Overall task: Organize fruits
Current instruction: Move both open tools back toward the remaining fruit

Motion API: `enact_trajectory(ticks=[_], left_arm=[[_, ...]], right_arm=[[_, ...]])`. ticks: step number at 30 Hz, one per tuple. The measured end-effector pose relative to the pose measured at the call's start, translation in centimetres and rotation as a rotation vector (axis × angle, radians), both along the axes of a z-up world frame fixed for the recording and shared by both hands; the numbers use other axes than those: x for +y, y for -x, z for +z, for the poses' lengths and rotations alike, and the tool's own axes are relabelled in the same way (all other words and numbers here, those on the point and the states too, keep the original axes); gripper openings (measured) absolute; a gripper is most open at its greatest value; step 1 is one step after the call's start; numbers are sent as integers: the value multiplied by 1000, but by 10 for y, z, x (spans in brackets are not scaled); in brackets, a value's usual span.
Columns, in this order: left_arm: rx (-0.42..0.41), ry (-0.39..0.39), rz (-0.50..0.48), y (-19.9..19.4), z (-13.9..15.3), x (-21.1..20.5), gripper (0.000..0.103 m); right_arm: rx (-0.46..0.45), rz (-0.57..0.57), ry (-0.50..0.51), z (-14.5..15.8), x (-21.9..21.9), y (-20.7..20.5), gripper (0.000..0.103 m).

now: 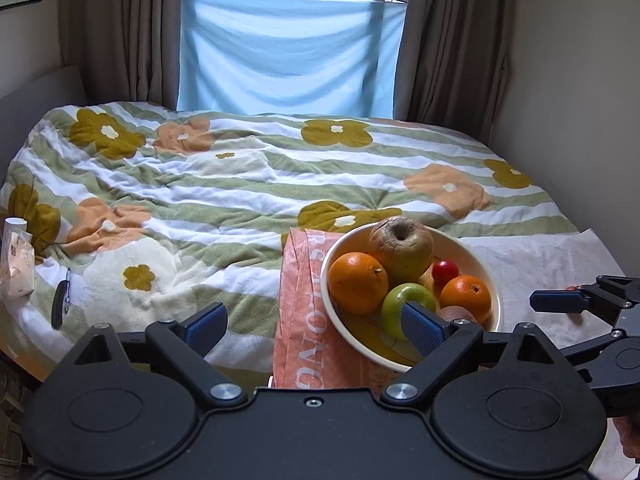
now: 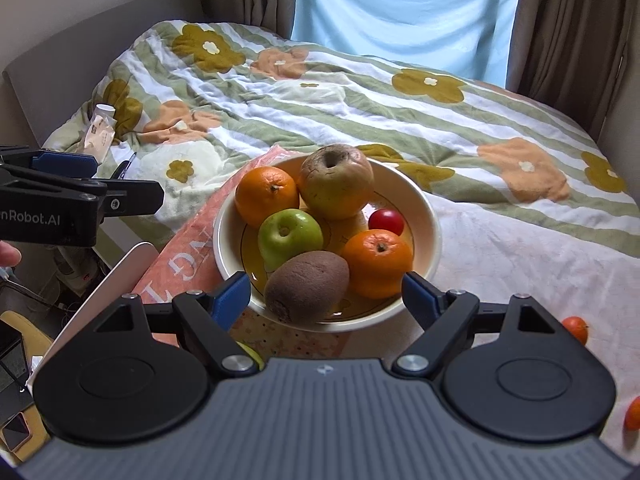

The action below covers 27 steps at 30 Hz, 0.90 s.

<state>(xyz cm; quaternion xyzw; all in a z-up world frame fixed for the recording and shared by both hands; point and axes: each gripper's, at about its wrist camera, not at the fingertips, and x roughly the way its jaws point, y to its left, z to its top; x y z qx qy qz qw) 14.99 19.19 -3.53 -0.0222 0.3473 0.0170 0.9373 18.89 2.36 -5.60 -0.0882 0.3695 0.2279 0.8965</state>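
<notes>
Your right gripper (image 2: pixel 326 300): jaws wide, empty, straddling near rim of bowl (image 2: pixel 430 216), kiwi (image 2: pixel 306 286) lying inside at near edge. Your left gripper (image 1: pixel 316 326): jaws wide, empty, just left of bowl. Two small oranges (image 2: pixel 576 328) loose right of bowl.

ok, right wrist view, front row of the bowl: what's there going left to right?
Left to right: small green apple → fuzzy brown kiwi → orange mandarin, all inside the cream ceramic bowl. The tiny red round fruit sits behind the mandarin.
</notes>
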Motion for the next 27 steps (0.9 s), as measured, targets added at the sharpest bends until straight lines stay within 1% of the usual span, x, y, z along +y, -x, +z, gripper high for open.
enact_trajectory(ticks=[5,12,16,17,18,21,27], left_arm=[[-33,-19,15,12,16,-12,96],[-71,-39,87,43,37,-40,96],[-76,-51,131,60,44,-63,100],[-77,-51,143,64,45,-70,101],[-78,-47,152,68,45,-75,101],[-78,-37,177,80,44,-95,103],[-49,-47,199,95,31,-136,103]], right_arm=[[-16,-3,-19,16,-18,12,98],[-36,12,-55,37,-58,31,98],[-47,15,-75,49,-90,43,98],[-48,13,-78,51,-97,46,99],[-50,9,-80,53,-105,49,103],[-70,-9,-81,55,-133,58,103],[-56,-36,-75,48,-191,68,103]])
